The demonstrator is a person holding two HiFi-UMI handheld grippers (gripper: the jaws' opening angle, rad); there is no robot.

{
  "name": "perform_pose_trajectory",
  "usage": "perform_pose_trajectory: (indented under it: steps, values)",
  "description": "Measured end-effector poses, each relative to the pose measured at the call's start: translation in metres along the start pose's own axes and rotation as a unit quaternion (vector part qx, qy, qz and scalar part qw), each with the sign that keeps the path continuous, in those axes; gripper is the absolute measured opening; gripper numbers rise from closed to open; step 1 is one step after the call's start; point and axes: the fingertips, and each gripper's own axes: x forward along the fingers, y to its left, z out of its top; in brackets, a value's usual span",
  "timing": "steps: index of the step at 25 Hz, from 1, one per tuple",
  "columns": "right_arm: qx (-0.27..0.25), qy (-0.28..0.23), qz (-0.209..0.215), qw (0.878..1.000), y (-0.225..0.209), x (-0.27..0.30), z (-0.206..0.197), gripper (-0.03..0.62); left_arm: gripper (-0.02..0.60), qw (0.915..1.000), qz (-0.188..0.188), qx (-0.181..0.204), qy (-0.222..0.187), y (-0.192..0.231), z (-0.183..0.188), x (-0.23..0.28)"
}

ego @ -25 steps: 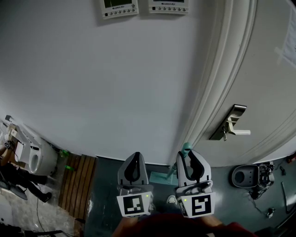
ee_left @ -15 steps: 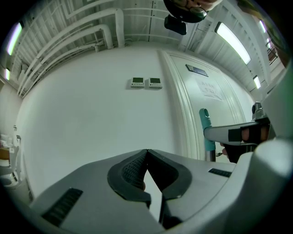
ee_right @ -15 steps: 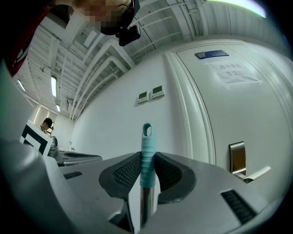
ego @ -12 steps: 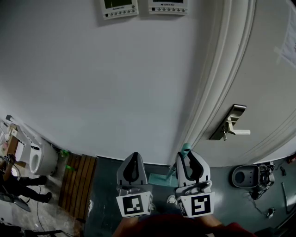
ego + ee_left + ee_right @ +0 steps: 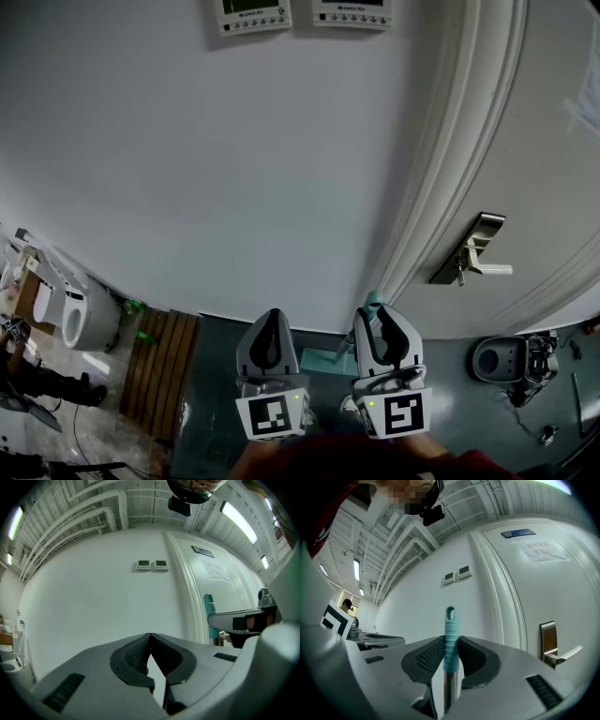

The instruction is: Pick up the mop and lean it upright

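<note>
The mop stands upright in front of the white wall, just beside the door frame. Its teal ribbed plastic grip [image 5: 450,637], with an oval hanging loop at the tip, tops a bare metal shaft that runs straight down. In the head view the grip's tip [image 5: 374,300] pokes up past the claw, and the flat teal mop head [image 5: 322,360] lies on the dark floor below, between the two tools. Whether the handle touches the wall or the frame cannot be told

The right gripper [image 5: 450,644] pinches the mop at the lower end of the teal grip, with both dark textured pads pressed against its sides. In the head view it [image 5: 379,317] sits at the right, its marker cube facing the camera. The left gripper [image 5: 150,635] has its jaws pressed together at the tips with nothing between them. It [image 5: 273,321] is held just beside the right one, apart from the mop

Behind stands a white panelled door [image 5: 553,178] with a brushed metal lever handle [image 5: 473,260]. Two small white control panels [image 5: 303,13] hang side by side high on the wall. On the floor, a brown slatted wooden mat [image 5: 159,375] lies to the left and a round grey device [image 5: 497,357] with tangled cables to the right
</note>
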Motion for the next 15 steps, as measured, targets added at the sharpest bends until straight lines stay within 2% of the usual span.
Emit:
perform_pose_trajectory:
  steps: [15]
  values:
    - [-0.019, 0.04, 0.011, 0.999, 0.011, 0.01, -0.061, 0.106, 0.014, 1.0, -0.001, 0.001, 0.001, 0.006, -0.003, 0.003]
